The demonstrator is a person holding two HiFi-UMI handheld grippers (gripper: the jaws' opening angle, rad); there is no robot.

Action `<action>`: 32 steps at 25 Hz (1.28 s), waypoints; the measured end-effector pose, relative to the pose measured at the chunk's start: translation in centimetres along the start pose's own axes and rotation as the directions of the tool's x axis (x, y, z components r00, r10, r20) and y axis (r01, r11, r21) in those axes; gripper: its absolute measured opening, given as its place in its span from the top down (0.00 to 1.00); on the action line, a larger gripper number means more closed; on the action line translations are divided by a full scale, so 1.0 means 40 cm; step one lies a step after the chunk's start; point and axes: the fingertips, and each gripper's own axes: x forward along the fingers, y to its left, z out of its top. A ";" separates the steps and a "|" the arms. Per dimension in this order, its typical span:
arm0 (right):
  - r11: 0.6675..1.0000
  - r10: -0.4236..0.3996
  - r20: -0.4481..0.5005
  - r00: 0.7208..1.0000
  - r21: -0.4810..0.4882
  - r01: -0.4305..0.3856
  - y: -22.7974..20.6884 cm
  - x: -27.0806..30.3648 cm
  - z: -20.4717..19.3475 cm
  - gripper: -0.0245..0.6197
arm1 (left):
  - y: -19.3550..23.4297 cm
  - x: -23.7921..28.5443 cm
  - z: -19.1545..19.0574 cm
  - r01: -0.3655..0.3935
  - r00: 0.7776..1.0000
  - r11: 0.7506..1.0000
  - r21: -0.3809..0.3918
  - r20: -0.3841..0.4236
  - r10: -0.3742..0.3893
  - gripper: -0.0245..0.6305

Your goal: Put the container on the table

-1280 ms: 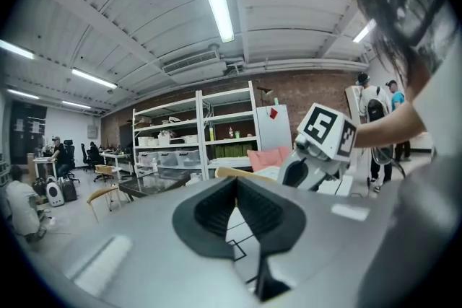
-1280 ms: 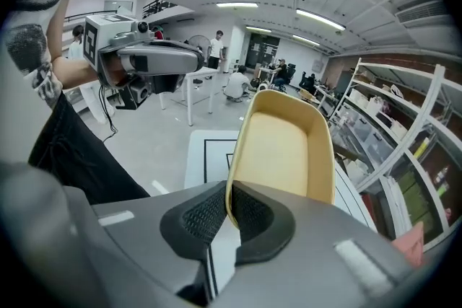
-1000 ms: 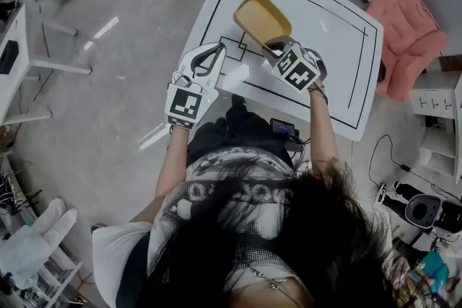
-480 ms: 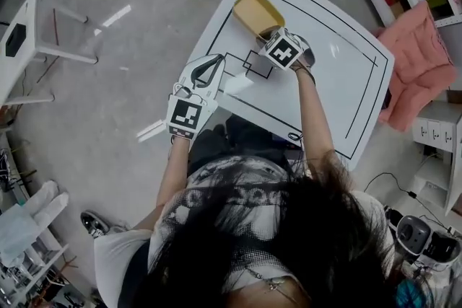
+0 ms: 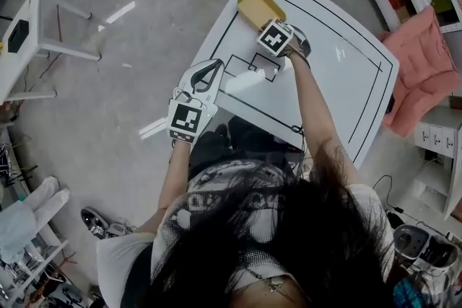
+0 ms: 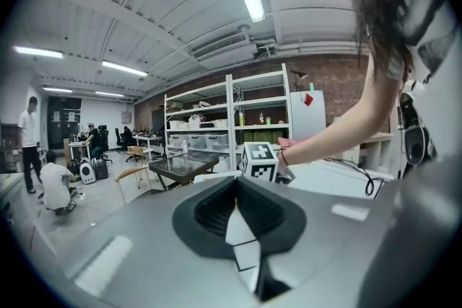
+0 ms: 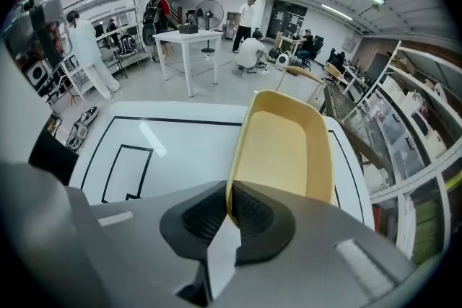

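Container (image 5: 260, 7), yellow and shallow: held tilted above the table (image 5: 339, 68), close to its far edge, upper centre of the head view; could not tell whether touching down. Might have tipped over that nearby edge if let go early, or swung on the thin pinch. Right gripper (image 7: 229, 209): clamped on the near rim. Left gripper (image 6: 238, 216): jaws together, nothing between, centre left.

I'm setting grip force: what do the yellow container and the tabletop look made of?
The yellow container looks like plastic, matte to satin: a thin, evenly coloured moulded wall with a rounded rim. The table has a smooth, glossy white top, perhaps laminate or coated board: it shows bright reflections; its black lines may be tape or print.
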 end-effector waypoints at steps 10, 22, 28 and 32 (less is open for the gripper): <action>0.998 -0.059 0.014 0.998 -0.015 0.060 0.019 -0.017 0.012 0.85 | 0.019 -0.051 0.009 -0.012 1.000 1.000 0.007 0.021 0.012 0.96; 0.971 -0.201 0.323 0.925 0.191 0.144 0.106 -0.268 0.086 0.89 | 0.004 -0.117 0.039 0.014 0.997 0.999 0.042 0.072 -0.017 0.96; 0.946 -0.267 0.423 0.866 0.287 0.152 0.240 -0.390 0.086 0.90 | -0.025 -0.165 0.047 0.057 0.995 0.996 0.069 0.083 -0.063 0.96; 0.929 -0.303 0.446 0.842 0.337 0.156 0.346 -0.442 0.070 0.91 | -0.059 -0.207 0.040 0.100 0.991 0.991 0.086 0.085 -0.107 0.96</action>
